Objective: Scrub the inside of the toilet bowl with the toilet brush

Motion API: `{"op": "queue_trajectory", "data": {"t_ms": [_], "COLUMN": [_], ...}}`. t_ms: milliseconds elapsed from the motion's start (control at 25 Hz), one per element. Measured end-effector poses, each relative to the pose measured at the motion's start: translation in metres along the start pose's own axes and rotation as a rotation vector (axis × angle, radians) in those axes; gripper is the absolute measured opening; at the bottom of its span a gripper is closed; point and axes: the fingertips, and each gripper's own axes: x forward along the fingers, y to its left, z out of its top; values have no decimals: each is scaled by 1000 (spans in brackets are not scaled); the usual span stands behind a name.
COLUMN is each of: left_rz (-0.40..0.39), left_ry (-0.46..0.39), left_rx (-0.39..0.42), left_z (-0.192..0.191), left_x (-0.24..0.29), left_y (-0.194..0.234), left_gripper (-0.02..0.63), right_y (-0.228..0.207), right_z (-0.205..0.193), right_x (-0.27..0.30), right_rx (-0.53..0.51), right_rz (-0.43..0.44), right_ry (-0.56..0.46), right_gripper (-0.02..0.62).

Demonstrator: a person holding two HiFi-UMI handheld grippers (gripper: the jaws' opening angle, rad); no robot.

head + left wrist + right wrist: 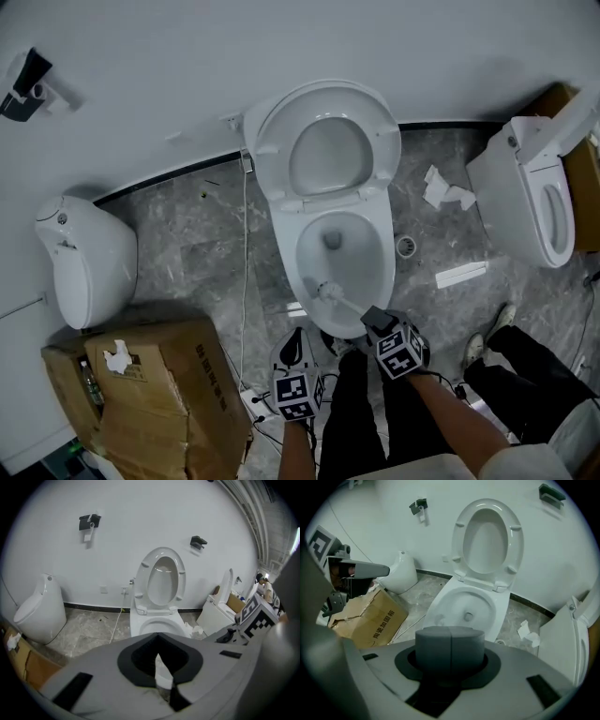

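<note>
Two risks stand out. Right gripper [375,322] is clamped on the brush [330,292] handle. The brush head sits inside the bowl [359,267] at about 7 o'clock, close under the front rim. Hard strokes there could flick water over the rim onto the person's legs [361,412] at 6 o'clock. The thin handle may also twist or slip between the pads if pressed sideways against the wall. Left gripper [293,349] hangs idle at 7 o'clock of the toilet, jaws all but together on nothing. A cable [246,262] on the floor at 9 o'clock could snag a foot.
</note>
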Motion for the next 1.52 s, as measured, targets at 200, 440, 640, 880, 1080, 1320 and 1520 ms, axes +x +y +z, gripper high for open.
{"op": "queue_trajectory", "data": {"t_ms": [200, 440, 640, 880, 1080, 1320, 1520], "left_rz": [-11, -3, 2, -17, -41, -48, -68], "left_ry": [34, 54, 82, 79, 104, 113, 149], "left_rx": [19, -12, -16, -22, -5, -12, -13], "left_z": [-25, -41, -48, -35, -35, -37, -45], "left_x": [9, 10, 11, 23, 31, 39, 49], "left_y": [3, 5, 11, 4, -7, -21, -37], "left_gripper": [28, 28, 28, 28, 28, 28, 28], "right_y": [14, 5, 3, 8, 6, 1, -6], "right_z": [3, 11, 18, 30, 34, 42, 53], "right_x": [26, 34, 40, 40, 43, 49, 54], "right_rx": [-93, -69, -82, -86, -59, -41, -10], "right_rz": [74, 126, 123, 136, 138, 142, 147], "right_ry": [-37, -80, -92, -79, -86, -105, -116], "right_gripper": [173, 173, 173, 173, 173, 172, 172]}}
